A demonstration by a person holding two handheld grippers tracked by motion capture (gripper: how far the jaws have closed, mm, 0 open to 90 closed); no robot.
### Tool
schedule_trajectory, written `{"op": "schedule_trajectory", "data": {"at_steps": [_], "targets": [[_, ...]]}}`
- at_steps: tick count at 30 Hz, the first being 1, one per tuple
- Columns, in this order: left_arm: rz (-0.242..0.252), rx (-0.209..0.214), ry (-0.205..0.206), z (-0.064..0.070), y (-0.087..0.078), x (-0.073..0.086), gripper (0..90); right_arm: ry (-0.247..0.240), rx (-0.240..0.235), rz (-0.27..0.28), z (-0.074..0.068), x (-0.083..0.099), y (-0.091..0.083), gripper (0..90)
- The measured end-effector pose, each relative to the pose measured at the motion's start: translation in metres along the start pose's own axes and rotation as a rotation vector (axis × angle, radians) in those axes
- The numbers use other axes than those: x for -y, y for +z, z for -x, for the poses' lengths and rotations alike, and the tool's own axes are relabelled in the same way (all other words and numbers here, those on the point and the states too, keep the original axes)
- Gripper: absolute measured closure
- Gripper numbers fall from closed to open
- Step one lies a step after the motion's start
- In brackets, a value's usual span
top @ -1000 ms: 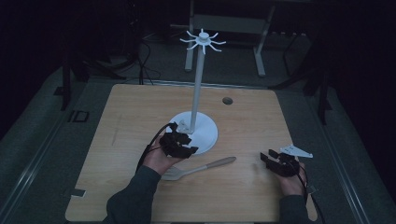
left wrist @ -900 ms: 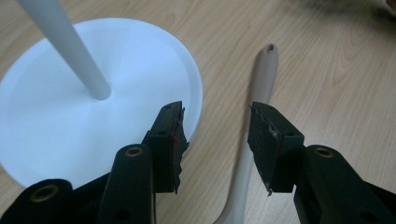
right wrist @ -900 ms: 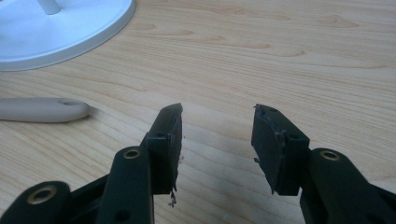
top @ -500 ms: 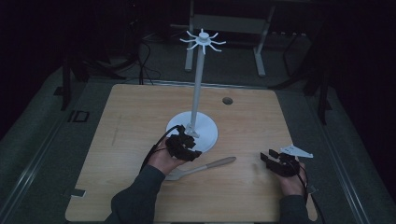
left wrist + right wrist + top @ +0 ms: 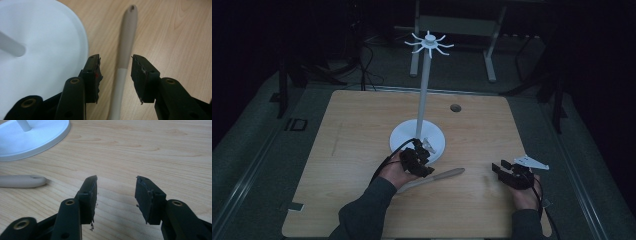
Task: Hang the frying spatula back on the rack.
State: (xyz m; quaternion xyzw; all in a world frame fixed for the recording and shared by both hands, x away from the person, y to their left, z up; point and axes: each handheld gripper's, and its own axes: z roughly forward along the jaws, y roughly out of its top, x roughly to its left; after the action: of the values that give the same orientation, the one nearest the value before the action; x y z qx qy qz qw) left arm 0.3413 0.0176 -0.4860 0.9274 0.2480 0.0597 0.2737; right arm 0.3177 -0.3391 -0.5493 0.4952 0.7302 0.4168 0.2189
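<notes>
The worktop (image 5: 362, 150) is a rectangular board of light wood-grain laminate with rounded corners. A white stand (image 5: 422, 100) sits on it near the centre: a flat round base (image 5: 42, 57), smooth and matt, carrying a slim upright pole topped by a ring of short curved prongs.

The left hand-held gripper (image 5: 115, 72) is open. Its 2 black jaws, with serrated inner faces, straddle a long utensil handle (image 5: 126, 50) without touching it. The handle is smooth and flattened, beige toward its rounded tip, which has a small hole, and paler nearer the jaws. It lies flat on the worktop just beside the base rim.

The right hand-held gripper (image 5: 116, 195) is open, holding nothing, over bare wood near the right edge, well apart from the handle tip.
</notes>
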Motion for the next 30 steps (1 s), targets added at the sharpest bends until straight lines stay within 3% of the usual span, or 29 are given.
{"op": "schedule_trajectory", "data": {"at_steps": [10, 17, 24, 30], "targets": [[-0.101, 0.012, 0.071, 0.011, 0.026, -0.011, 67.9, 0.008, -0.002, 0.003, -0.001, 0.001, 0.000, 51.7], [-0.166, 0.027, 0.069, 0.011, 0.042, -0.014, 69.6, 0.028, 0.005, 0.018, 0.004, 0.001, -0.003, 51.5], [-0.219, 0.027, 0.093, 0.011, 0.055, -0.012, 72.4, 0.038, 0.000, 0.021, 0.005, 0.002, -0.003, 50.5], [-0.229, 0.038, 0.089, 0.011, 0.057, -0.010, 74.0, 0.039, -0.001, 0.016, 0.005, 0.002, -0.002, 50.1]]}}
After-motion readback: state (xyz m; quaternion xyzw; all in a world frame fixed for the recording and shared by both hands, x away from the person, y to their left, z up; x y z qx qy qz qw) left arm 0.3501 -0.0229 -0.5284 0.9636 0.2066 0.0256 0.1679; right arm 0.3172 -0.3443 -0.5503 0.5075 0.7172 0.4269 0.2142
